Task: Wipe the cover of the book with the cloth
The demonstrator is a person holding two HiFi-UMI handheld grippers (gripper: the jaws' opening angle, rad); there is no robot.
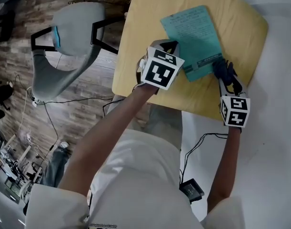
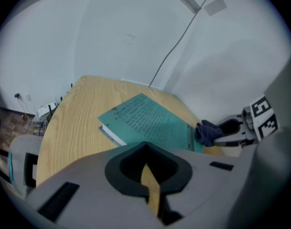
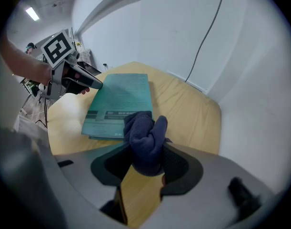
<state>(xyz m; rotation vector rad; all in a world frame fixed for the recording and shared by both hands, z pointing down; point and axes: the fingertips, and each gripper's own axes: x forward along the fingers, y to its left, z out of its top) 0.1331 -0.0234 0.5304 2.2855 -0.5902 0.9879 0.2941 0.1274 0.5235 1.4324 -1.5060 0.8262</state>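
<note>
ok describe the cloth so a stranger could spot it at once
On the pale wooden table lies a flat teal book. At the book's corner nearest the person's right, the right gripper holds a bunched cloth in its jaws. It is the only soft, dark navy thing there, against flat teal and hard grey.

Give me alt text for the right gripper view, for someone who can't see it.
The tongs of the right gripper clamp a bunched dark blue cloth at the near edge of a teal book lying flat on a wooden table. The left gripper, with its marker cube, points at the book's left edge.
</note>
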